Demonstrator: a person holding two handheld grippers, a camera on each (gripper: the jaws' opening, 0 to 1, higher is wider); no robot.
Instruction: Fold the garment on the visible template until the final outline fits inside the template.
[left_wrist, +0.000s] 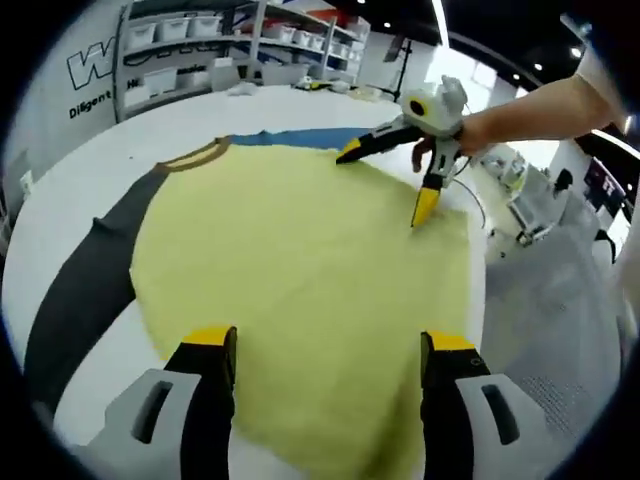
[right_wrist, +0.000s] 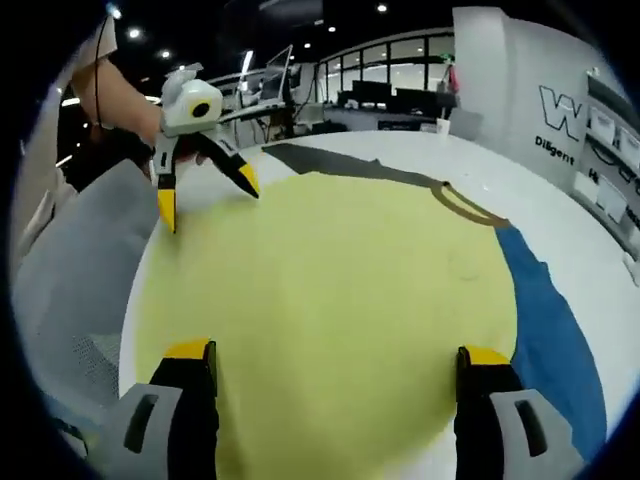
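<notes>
both grippers, left gripper (left_wrist: 325, 355) and right gripper (right_wrist: 335, 370), hover spread-jawed over the yellow garment (left_wrist: 300, 270) (dark sleeve (left_wrist: 85, 290) one side, blue sleeve (right_wrist: 550, 340) the other) on the white table (left_wrist: 100, 170); shelves (left_wrist: 200, 50) stand beyond.

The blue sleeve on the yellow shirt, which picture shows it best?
The right gripper view: the blue sleeve runs long and wide beside the yellow shirt. The left gripper view shows just a thin blue strip past the collar.

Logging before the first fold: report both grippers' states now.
Left gripper: open, jaws spread over the yellow garment, holding nothing.
Right gripper: open, over the same garment, holding nothing.
</notes>
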